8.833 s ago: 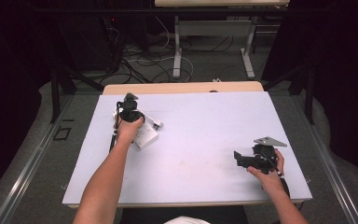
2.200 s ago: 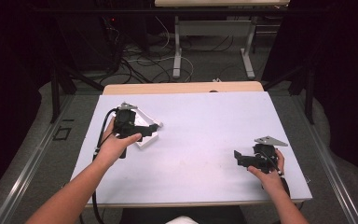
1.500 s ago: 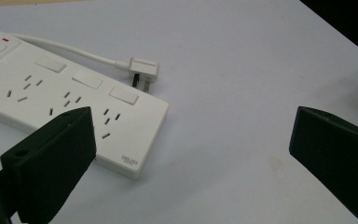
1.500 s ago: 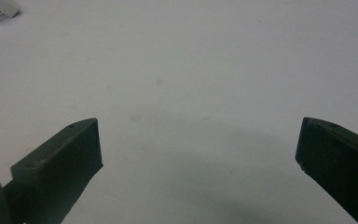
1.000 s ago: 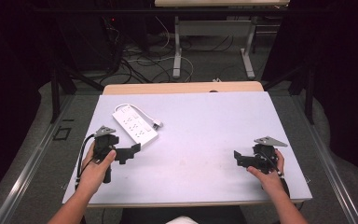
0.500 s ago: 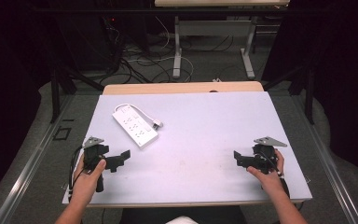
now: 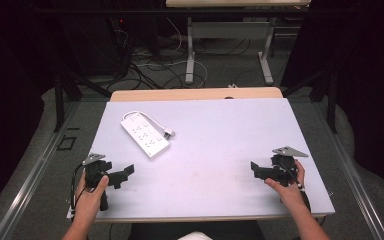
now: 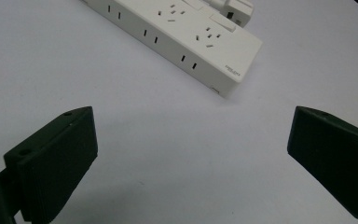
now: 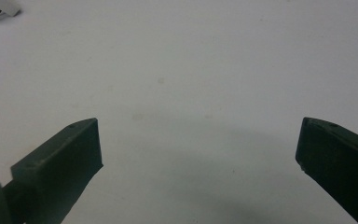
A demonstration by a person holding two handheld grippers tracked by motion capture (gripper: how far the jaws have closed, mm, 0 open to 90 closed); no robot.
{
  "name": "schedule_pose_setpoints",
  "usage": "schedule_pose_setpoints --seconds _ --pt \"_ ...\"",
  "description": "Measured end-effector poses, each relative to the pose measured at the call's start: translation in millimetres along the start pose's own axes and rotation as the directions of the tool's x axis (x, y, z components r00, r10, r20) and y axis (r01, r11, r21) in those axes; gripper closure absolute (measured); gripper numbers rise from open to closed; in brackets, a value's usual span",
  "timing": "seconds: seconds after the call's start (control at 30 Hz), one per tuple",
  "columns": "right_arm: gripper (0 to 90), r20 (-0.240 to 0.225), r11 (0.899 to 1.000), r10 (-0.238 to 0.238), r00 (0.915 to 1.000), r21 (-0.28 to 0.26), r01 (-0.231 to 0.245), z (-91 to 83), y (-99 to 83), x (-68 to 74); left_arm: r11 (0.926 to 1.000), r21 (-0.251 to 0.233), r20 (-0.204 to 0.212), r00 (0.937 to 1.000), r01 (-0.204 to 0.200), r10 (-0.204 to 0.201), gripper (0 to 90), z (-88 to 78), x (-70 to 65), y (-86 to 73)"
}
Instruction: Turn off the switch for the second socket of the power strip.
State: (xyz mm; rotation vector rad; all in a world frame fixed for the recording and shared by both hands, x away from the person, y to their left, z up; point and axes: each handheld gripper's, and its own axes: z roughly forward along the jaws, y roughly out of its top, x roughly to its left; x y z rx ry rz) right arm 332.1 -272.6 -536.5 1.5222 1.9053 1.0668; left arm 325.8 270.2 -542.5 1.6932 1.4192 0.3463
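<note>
Power strip (image 8: 182, 39): smooth, faintly glossy white plastic. Table (image 7: 220, 145): matt pale sheet over a wood board at the far edge. Left gripper (image 8: 191, 163) pads: matt black, finely ribbed.

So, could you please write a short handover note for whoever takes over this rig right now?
Left gripper: open, holding nothing, low at the near left of the table.
Right gripper: open, holding nothing, near right.
Power strip: flat on the far left of the table, its cord and plug beside it, apart from both grippers.
Done: strip set down, lying free.
Left: nothing in hand; whether more is needed cannot be told.
</note>
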Motion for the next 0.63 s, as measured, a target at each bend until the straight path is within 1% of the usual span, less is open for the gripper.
schedule_pose_setpoints --seconds 0.17,0.23,0.27,0.3,0.33,0.37,0.43,0.53,0.57,0.6,0.63 --pt "0.0 0.0 1.0 -0.006 1.0 -0.002 0.006 0.3 0.1 -1.2 1.0 0.002 -0.021 0.9997 0.009 -0.009 1.5 1.0 7.8 -3.7" --pt "0.0 0.0 1.0 -0.003 1.0 -0.001 0.003 0.4 0.2 -1.1 0.9999 -0.007 -0.032 0.9995 0.007 -0.007 1.5 1.3 9.4 -5.0" --pt "0.0 0.0 1.0 -0.003 1.0 -0.001 0.003 0.5 0.3 -1.1 1.0 0.005 -0.034 0.9994 0.001 -0.001 1.5 0.4 10.3 -5.0" --pt "0.0 0.0 1.0 -0.006 1.0 -0.001 0.006 0.7 0.3 -1.3 1.0 0.003 -0.037 0.9993 -0.005 0.005 1.5 0.9 11.0 -5.6" --pt "0.0 -0.001 1.0 -0.006 1.0 0.0 0.006 0.7 0.3 -1.1 1.0 0.004 -0.038 0.9993 -0.001 0.001 1.5 1.3 11.2 -6.2" --pt "0.0 0.0 1.0 -0.007 1.0 0.0 0.007 0.7 0.3 -0.8 1.0 -0.006 -0.038 0.9993 0.002 -0.002 1.5 2.5 11.3 -6.9" --pt "0.0 0.0 1.0 -0.007 1.0 0.001 0.007 0.7 0.2 -0.5 1.0 0.001 -0.04 0.9992 0.001 -0.001 1.5 3.0 12.1 -7.1" --pt "0.0 -0.001 1.0 -0.008 1.0 0.0 0.008 0.8 0.2 -1.2 1.0 -0.004 -0.042 0.9991 0.0 0.0 1.5 4.7 12.6 -7.7" --pt "0.0 -0.001 1.0 -0.007 1.0 0.0 0.007 0.8 0.2 -1.4 0.9998 0.02 -0.033 0.9994 -0.001 0.002 1.5 3.4 13.1 -7.0" --pt "0.0 -0.001 1.0 -0.008 1.0 -0.001 0.008 0.9 0.2 -1.7 0.9998 0.021 -0.032 0.9995 -0.001 0.002 1.5 3.6 13.1 -7.0" --pt "0.0 0.0 1.0 -0.008 1.0 0.0 0.008 1.0 0.2 -1.8 1.0 0.003 -0.041 0.9992 0.001 -0.001 1.5 5.1 12.6 -7.8"
